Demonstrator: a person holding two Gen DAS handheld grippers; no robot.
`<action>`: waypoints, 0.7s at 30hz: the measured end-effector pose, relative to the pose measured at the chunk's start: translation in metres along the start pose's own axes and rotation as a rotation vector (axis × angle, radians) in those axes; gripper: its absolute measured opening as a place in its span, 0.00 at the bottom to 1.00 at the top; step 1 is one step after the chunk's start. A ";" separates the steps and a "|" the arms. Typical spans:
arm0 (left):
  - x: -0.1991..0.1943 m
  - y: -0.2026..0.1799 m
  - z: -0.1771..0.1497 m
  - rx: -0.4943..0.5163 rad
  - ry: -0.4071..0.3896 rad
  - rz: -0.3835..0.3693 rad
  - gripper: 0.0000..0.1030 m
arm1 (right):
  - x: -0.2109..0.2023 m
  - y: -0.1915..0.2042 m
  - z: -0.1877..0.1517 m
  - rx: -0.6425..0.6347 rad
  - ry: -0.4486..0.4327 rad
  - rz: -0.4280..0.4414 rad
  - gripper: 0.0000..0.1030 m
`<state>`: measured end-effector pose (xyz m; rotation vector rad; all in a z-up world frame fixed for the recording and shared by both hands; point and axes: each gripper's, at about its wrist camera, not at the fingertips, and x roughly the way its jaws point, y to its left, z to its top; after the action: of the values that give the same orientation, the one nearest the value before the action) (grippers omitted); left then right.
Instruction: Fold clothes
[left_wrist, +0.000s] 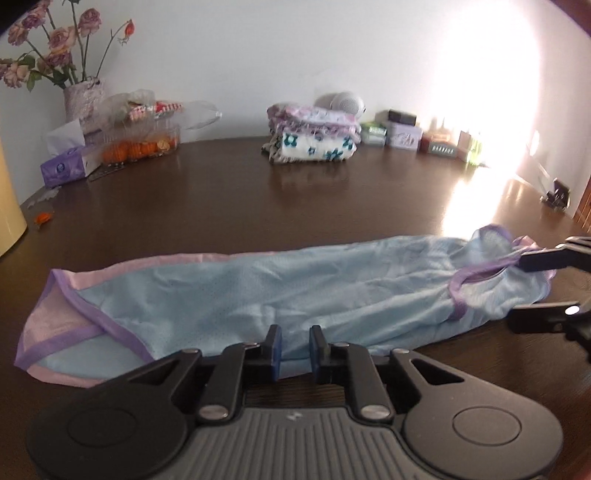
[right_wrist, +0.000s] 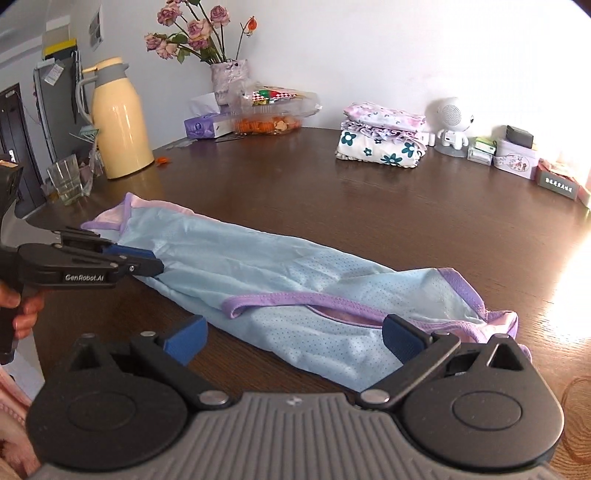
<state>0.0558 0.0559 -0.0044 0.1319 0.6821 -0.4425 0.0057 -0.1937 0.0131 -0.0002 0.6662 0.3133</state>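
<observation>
Light-blue garment (left_wrist: 236, 291) with purple trim, lying lengthwise on the dark wooden surface (left_wrist: 295, 192); my left gripper (left_wrist: 295, 347) pinches its near edge, my right gripper (right_wrist: 295, 336) is spread wide over its other end.

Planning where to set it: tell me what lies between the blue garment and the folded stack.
Only bare tabletop between the blue garment and the folded stack, clearest in the right wrist view.

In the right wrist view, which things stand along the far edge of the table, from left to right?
Glass → yellow thermos jug → tissue box → flower vase → folded clothes stack → white robot figure → small boxes.
</observation>
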 end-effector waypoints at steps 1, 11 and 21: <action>-0.006 0.002 0.002 -0.006 -0.021 0.005 0.23 | 0.001 0.003 0.002 -0.013 -0.004 0.015 0.99; 0.005 0.045 0.002 -0.064 0.000 0.113 0.18 | 0.052 0.048 0.033 -0.182 0.077 0.082 0.56; 0.010 0.066 -0.007 -0.085 -0.014 0.106 0.21 | 0.044 0.049 0.013 -0.213 0.132 0.056 0.52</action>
<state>0.0878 0.1134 -0.0181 0.0844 0.6758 -0.3124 0.0325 -0.1327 0.0014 -0.2072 0.7621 0.4396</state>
